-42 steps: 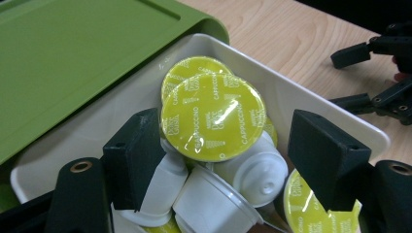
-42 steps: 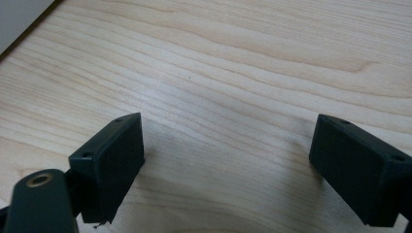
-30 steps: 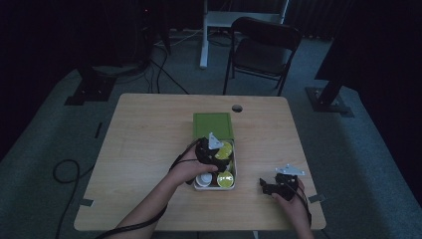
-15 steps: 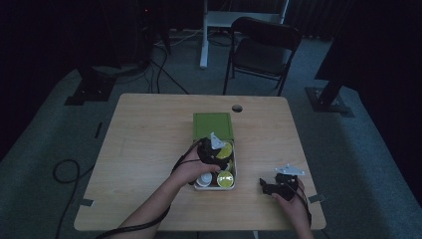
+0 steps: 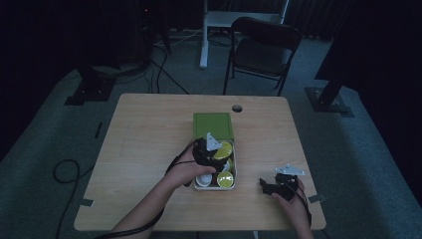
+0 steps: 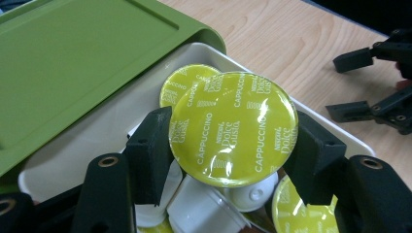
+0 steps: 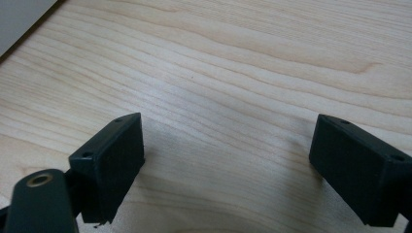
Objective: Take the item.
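Closing since a second ago, left hand-held gripper (image 6: 233, 160) clamps a capsule (image 6: 233, 128); right hand-held gripper (image 7: 228, 165) gapes; tray (image 6: 335, 131) partly hidden.

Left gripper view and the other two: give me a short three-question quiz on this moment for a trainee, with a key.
1. True or false: the left hand-held gripper is shut on a yellow-lidded coffee capsule.
2. What lies between the jaws of the right hand-held gripper?
A. a capsule
B. bare wooden table
C. the green lid
3. Fill in: the held capsule sits above a white ____ holding other capsules.

Key:
1. True: both pads press on its sides.
2. B: its jaws stand wide apart over the wood.
3. Tray. The green lid lies next to it.
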Motion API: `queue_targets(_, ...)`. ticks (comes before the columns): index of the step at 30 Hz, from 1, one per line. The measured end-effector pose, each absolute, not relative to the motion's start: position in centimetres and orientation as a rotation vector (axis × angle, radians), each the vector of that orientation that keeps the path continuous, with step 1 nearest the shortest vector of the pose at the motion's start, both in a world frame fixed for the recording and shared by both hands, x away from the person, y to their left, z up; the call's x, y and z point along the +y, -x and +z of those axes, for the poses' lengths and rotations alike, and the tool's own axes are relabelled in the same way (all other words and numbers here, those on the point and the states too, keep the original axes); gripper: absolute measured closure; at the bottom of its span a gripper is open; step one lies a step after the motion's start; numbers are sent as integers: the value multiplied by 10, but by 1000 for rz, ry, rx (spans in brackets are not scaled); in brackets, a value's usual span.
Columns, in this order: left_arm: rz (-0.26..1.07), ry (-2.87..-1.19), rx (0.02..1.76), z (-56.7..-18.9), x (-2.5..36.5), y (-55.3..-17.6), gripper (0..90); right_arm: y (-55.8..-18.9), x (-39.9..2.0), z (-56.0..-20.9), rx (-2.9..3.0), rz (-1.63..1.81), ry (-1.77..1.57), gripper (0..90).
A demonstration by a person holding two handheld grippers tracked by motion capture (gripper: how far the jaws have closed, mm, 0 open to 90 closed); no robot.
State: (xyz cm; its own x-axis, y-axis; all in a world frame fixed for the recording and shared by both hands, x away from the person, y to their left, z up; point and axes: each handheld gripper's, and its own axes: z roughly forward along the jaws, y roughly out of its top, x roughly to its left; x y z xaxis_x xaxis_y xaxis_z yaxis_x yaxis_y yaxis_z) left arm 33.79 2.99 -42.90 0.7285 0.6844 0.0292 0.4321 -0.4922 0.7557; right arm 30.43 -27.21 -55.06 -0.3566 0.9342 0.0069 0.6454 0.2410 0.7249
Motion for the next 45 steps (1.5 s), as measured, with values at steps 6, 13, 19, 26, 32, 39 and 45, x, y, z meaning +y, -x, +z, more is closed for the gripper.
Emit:
queue_targets(6, 407, -2152, 830, -421, 37, -334, 400, -304, -272, -551, 2090, 903, -1444, 122)
queue_targets(13, 431, -2141, 844, -415, 49, -331, 400, -304, -272, -551, 2090, 903, -1444, 122)
queue_targets(19, 450, -2106, 867, -410, 59, -329, 400, -304, -272, -551, 2090, 903, -1444, 122)
queue_targets(26, 464, -2107, 879, -408, 75, -325, 400, -304, -272, -551, 2090, 903, -1445, 122)
queue_targets(32, 480, -2118, 914, -409, 93, -322, 400, -304, -272, -551, 2091, 902, -1443, 122)
queue_targets(39, 492, -2081, 951, -413, 116, -318, 399, -304, -272, -551, 2091, 902, -1445, 122)
queue_targets(45, 502, -2061, 987, -420, 131, -314, 400, -304, -272, -551, 2090, 903, -1445, 122)
